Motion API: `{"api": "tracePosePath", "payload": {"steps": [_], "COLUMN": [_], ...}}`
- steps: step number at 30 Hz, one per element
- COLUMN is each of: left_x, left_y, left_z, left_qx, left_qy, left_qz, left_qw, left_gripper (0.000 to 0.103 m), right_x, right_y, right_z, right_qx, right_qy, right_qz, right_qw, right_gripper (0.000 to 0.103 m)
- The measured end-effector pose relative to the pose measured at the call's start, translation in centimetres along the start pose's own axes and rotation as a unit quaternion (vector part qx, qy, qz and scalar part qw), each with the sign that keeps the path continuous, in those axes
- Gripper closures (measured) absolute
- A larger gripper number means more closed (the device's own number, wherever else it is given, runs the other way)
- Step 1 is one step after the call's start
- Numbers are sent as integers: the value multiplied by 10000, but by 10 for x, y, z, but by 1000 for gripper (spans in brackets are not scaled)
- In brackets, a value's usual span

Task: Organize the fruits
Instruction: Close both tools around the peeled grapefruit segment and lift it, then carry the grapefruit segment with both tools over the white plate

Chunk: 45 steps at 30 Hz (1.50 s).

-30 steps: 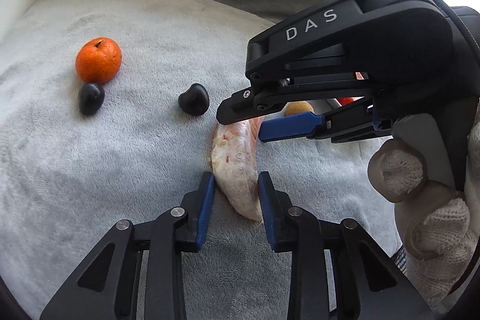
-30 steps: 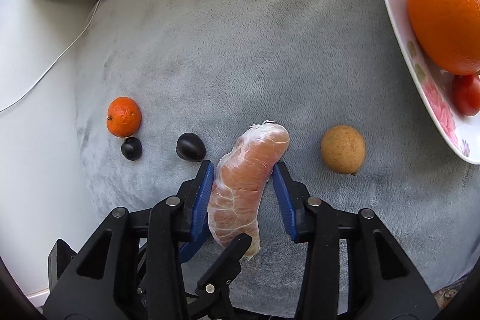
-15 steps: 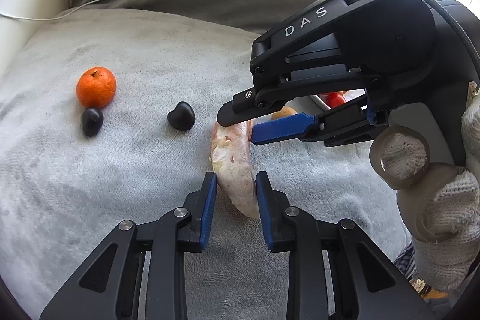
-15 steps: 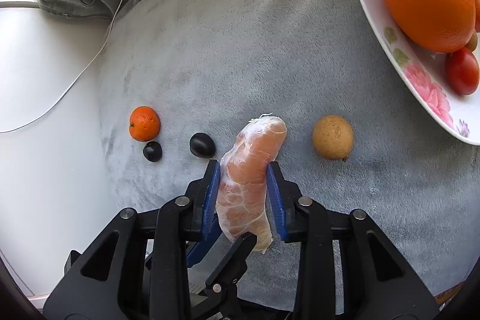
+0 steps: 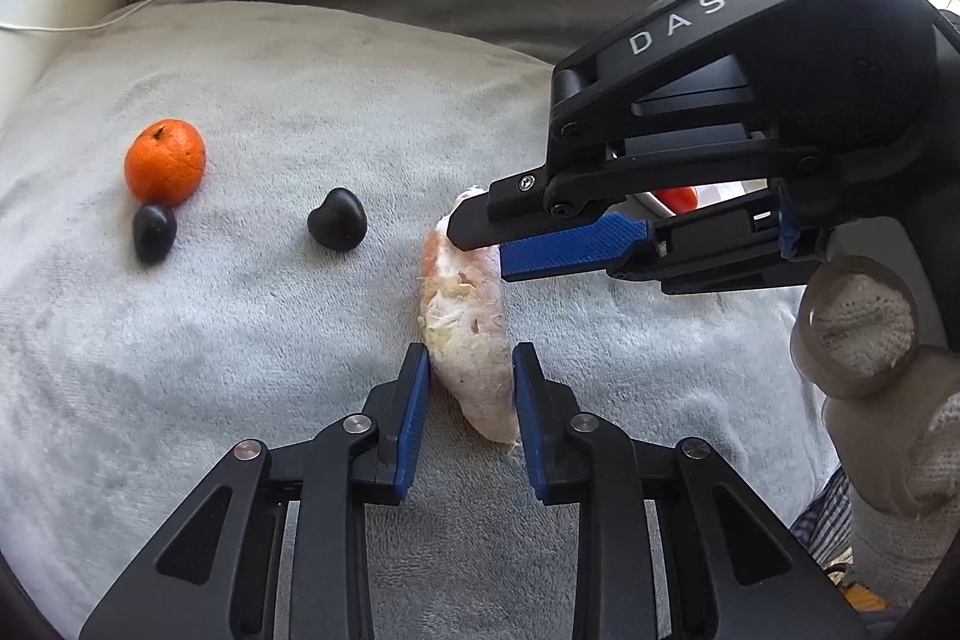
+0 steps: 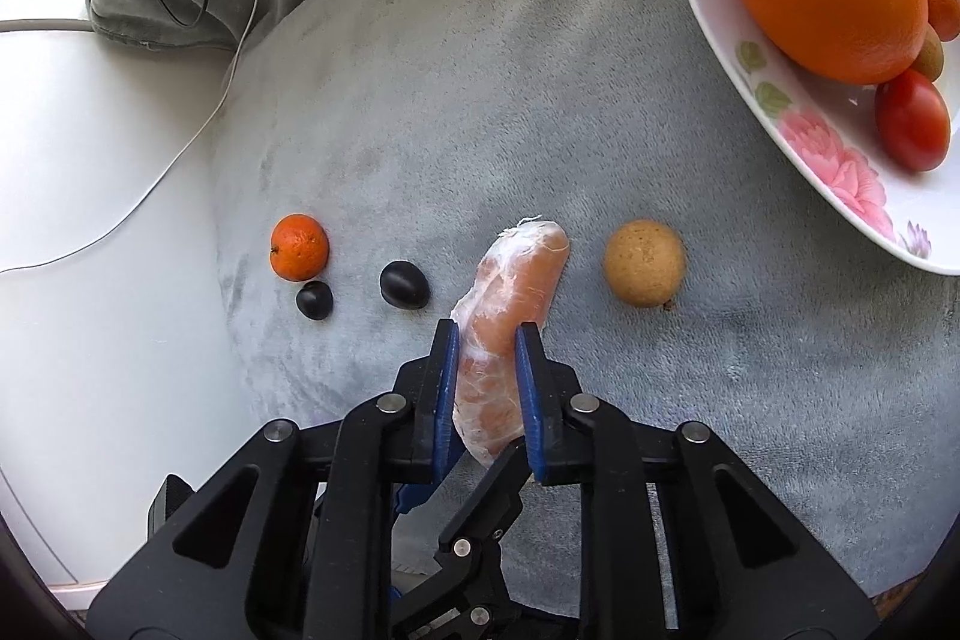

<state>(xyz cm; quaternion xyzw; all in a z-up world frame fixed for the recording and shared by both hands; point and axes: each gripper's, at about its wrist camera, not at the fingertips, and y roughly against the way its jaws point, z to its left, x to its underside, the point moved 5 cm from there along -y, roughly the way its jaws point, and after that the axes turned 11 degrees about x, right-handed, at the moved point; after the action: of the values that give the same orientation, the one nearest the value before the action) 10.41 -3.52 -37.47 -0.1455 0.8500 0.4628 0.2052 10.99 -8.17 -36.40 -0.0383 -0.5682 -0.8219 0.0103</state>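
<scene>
Grippers: left (image 5: 471, 403) clamps wrapped carrot (image 5: 465, 334) | right (image 6: 486, 388) clamped too (same carrot)

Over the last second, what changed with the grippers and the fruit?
The right gripper closed onto the wrapped orange piece, its blue pads now pressing both sides. The left gripper stayed clamped on the same piece. The tangerine, both dark fruits and the plate stayed put.

Orange mandarin (image 6: 299, 246), 2 black fruits (glossy) (image 6: 404, 284), grey blanket (image 6: 480, 100), white plate (image 6: 774, 100) with pink flowers
</scene>
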Motion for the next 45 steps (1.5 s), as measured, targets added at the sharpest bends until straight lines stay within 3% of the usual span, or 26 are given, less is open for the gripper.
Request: {"api": "tracePosePath", "payload": {"steps": [11, 21, 27, 34, 37, 45], "left_x": [-5, 0, 4, 4, 4, 5], "left_y": [11, 1, 3, 2, 3, 13], "left_z": [-12, -28, -34, -41, -41, -47], "left_qx": [-87, -370, -439, -432, -435, -366], "left_qy": [-503, -1095, -1257, -1240, -1239, -1285], "left_qz": [-252, -149, -143, -161, -177, -246], "left_qw": [9984, 9932, 9910, 9912, 9912, 9907], "left_gripper": [77, 77, 77, 77, 77, 77], "right_x": [-4, -7, -11, -17, -17, -13], "right_y": [14, 11, 10, -3, -7, 6], "right_z": [1, -4, 3, 7, 7, 5], "right_qx": [-138, -67, -97, 165, 224, 77], "right_qy": [5, 37, 82, 129, 133, 50], "right_qz": [-100, 60, 65, 175, 192, 117], "right_qw": [9999, 10000, 9999, 9996, 9995, 9999], "right_gripper": [85, 83, 62, 62, 67, 69]}}
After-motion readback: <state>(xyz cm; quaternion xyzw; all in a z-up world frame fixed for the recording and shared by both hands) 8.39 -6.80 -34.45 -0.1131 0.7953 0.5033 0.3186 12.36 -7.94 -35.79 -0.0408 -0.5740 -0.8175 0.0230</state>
